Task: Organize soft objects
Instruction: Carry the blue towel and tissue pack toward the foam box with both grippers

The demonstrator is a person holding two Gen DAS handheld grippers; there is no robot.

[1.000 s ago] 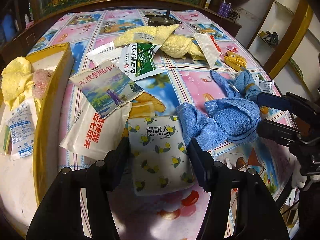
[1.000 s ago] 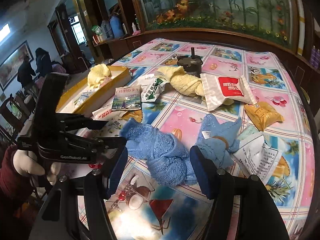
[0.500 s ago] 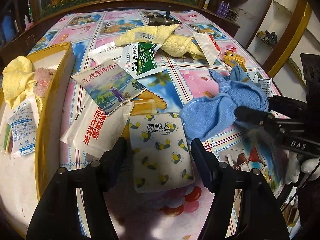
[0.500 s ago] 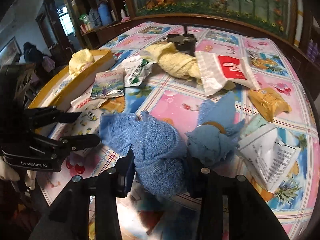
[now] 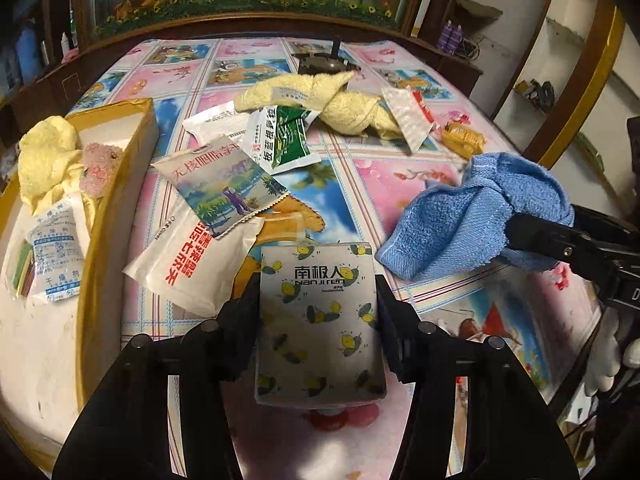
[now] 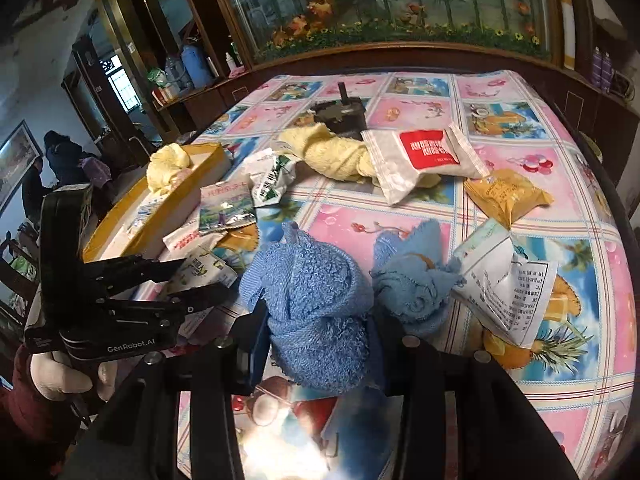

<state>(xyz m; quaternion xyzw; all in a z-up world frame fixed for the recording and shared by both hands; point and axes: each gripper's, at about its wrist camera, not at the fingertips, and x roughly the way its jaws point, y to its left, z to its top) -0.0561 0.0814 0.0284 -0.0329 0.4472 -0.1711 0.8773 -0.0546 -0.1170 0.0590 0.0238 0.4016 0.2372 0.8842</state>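
My left hand-held gripper [image 5: 318,312] clamps the lemon-print tissue pack [image 5: 320,320] | my right hand-held gripper [image 6: 320,340] grips the blue towel [image 6: 316,304], lifted beside it above the bench [image 5: 360,184].

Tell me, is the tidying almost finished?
Not yet. A yellow cloth and a pink fluffy thing already sit in the yellow box. The right gripper squeezes a blue towel, and the left gripper grips a tissue pack. A yellow towel and several packets remain on the table.
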